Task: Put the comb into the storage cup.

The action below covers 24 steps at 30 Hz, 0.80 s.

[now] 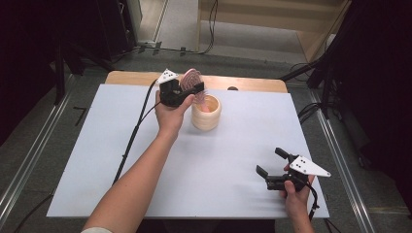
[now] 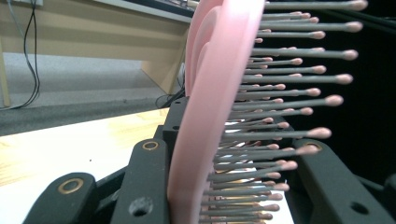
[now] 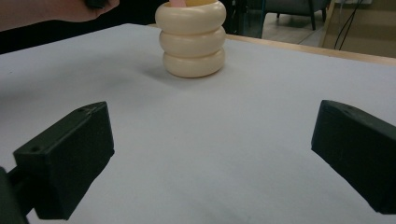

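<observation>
Big white tabletop takes up most of the high view, wood edge peeking out at the far side. Toward the back sits a cream holder, looks like three stacked rings, open at the top.

The pink hairbrush is up in the air right over that holder, head up, handle end dipping into the opening. The left tongs are clamped across the head: one jaw on the flat back, the other in the bristles. The right tongs are near the front right corner, well apart from everything, jaws wide with nothing in them.

My guess on handling: the brush is light, stiff plastic, but the bristle side is springy, so that grip could let it twist. Holding it at the neck or handle would be steadier. The holder looks light enough to tip if bumped.
</observation>
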{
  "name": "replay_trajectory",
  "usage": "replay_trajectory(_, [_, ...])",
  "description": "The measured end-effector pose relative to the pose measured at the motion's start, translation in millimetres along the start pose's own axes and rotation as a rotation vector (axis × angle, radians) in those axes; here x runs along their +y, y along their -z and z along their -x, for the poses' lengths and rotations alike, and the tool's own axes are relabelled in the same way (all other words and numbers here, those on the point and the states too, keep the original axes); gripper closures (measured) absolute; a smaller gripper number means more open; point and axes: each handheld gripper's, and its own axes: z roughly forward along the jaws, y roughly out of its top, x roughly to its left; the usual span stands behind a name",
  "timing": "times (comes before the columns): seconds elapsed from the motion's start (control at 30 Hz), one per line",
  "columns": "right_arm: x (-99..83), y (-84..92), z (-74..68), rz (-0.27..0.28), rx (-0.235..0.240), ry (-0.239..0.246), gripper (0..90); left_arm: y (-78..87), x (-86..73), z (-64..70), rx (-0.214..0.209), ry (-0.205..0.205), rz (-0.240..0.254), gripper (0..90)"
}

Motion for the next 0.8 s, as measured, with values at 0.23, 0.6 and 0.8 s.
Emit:
replay_trajectory(0.23, [0.1,-0.7,-0.1,-0.002,-0.002,0.001,0.0,-5.1,-8.1,-1.6,0.004,0.011,-0.019,62.8])
replay_trajectory(0.6, [0.0,-0.5,0.1,-0.001,-0.002,0.0,0.0,-10.4,-16.0,-4.2,-0.009,0.048,-0.019,62.1])
replay_trajectory(0.8, [-0.1,-0.7,0.6,0.001,-0.001,-0.001,0.0,-9.3,-16.3,-11.7,0.011,0.103,-0.078,46.8])
